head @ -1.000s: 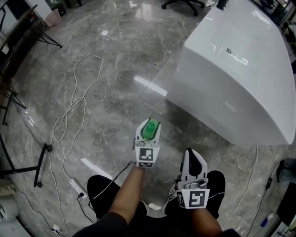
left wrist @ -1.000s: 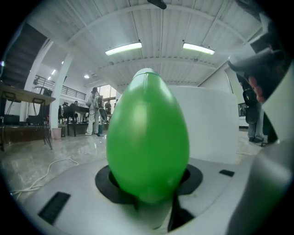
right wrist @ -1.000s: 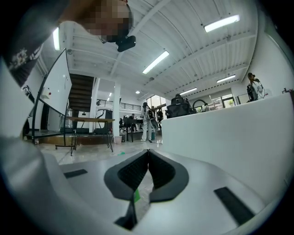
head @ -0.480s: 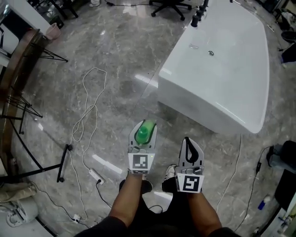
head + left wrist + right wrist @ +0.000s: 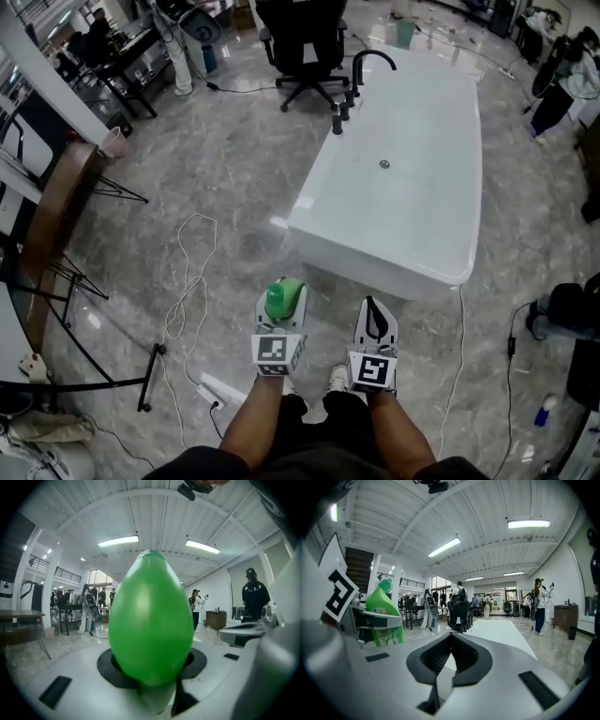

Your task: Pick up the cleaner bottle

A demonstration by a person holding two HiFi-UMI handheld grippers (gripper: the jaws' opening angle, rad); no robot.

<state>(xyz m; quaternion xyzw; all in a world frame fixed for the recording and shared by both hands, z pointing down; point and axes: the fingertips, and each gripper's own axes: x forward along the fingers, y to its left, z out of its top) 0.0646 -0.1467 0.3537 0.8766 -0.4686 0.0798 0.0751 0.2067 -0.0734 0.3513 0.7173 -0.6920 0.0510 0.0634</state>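
The green cleaner bottle (image 5: pixel 282 297) sits between the jaws of my left gripper (image 5: pixel 283 302), which is shut on it and held out level in front of me, high above the floor. In the left gripper view the bottle (image 5: pixel 150 620) fills the middle of the picture. My right gripper (image 5: pixel 375 317) is beside it to the right, jaws together and holding nothing. From the right gripper view (image 5: pixel 452 641) the bottle (image 5: pixel 384 606) shows at the left, clamped in the left gripper.
A white bathtub (image 5: pixel 394 187) with a black faucet (image 5: pixel 361 70) stands ahead on the grey marble floor. A black office chair (image 5: pixel 305 47) is behind it. Cables (image 5: pixel 187 272) trail at the left near a wooden table (image 5: pixel 56 216). People stand in the background.
Both grippers have risen well off the floor, the left one carrying the bottle. The view has lifted with them, so the whole bathtub and the room beyond now show.
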